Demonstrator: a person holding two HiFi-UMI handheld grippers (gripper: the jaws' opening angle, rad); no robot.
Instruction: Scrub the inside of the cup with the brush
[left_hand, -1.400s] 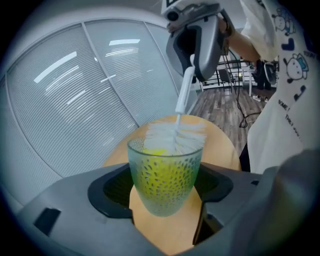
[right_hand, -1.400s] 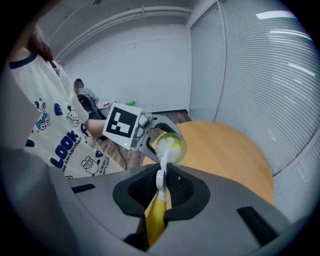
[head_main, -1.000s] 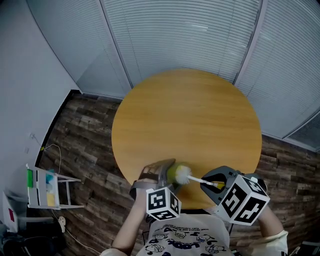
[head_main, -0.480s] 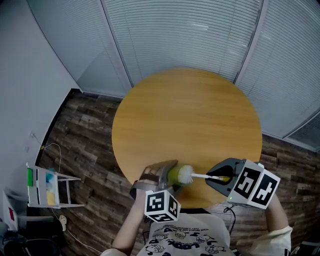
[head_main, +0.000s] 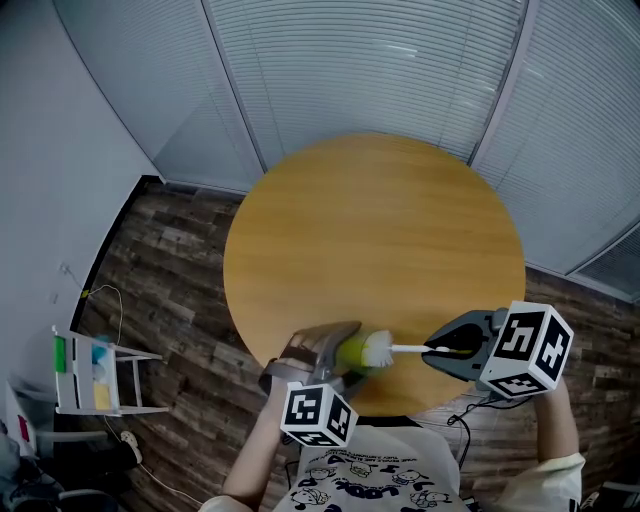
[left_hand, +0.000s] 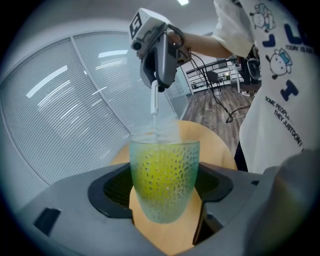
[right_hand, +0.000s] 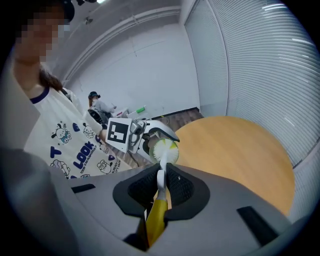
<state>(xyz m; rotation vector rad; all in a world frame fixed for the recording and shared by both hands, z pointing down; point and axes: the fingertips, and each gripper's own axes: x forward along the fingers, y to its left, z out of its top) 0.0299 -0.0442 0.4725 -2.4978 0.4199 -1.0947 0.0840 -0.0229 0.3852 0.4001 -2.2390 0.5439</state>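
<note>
**A:** Where's the cup (head_main: 351, 353)?

**B:** Your left gripper (left_hand: 163, 192) clamps it, jaws wide, at the table's (head_main: 380, 230) near edge, mouth facing right.

**A:** And the brush (head_main: 380, 349)?

**B:** Your right gripper (right_hand: 161, 186) pinches its yellow handle; the shaft lies left-right, bristles at the mouth. Drive left.

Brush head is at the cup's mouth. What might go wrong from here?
1. The left gripper grips the tapered cup by its sides only; a hard push from the brush might slide it out.
2. The right gripper pinches the brush's thin handle far from the head, so side load may twist it in the grip.
</note>
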